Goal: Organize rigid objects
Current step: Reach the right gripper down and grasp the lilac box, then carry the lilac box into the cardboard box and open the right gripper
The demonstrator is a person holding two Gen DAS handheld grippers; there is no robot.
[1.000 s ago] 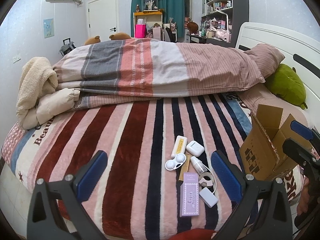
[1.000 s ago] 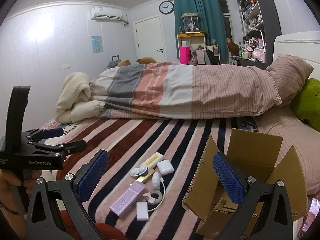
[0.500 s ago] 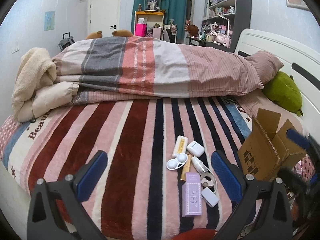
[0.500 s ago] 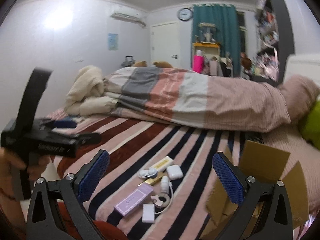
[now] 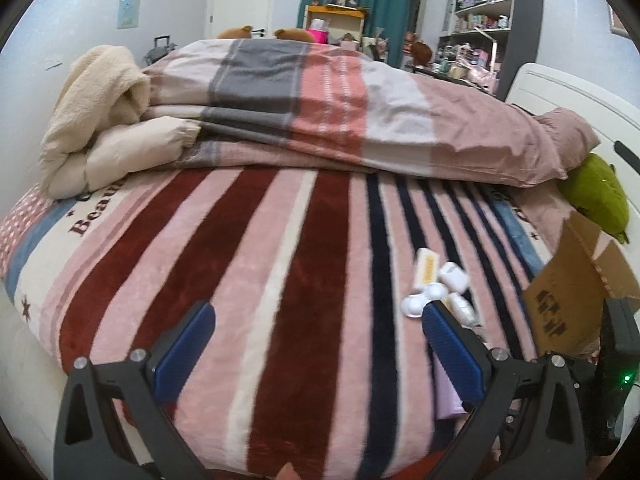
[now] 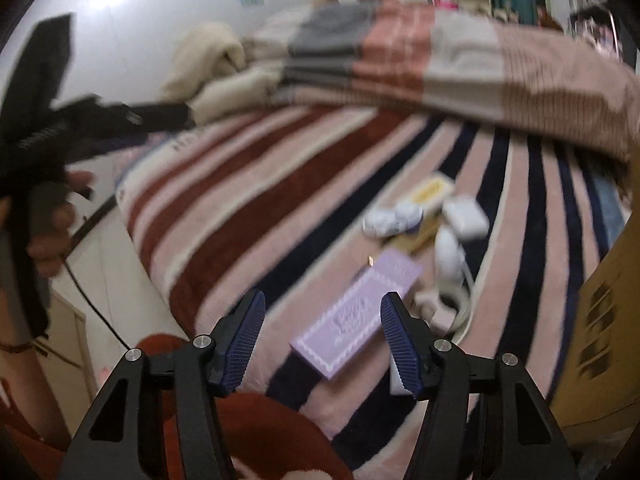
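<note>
Several small items lie on the striped blanket: a purple box, a tape roll, a white tube, an earbud case, a lens case and a yellow-labelled box. My right gripper hovers low over the near end of the purple box. Its jaws are closing, and the pads touch nothing. My left gripper is open over bare blanket, left of the items. Its right finger hides most of the purple box.
An open cardboard box stands on the bed to the right of the items. A folded duvet and a cream blanket fill the far side. A green plush lies by the headboard. A hand holds the left gripper's handle.
The right gripper has dropped and tilted down toward the purple box, and its jaws have narrowed. The left gripper has moved lower and to the left, so the items now sit to its right.
</note>
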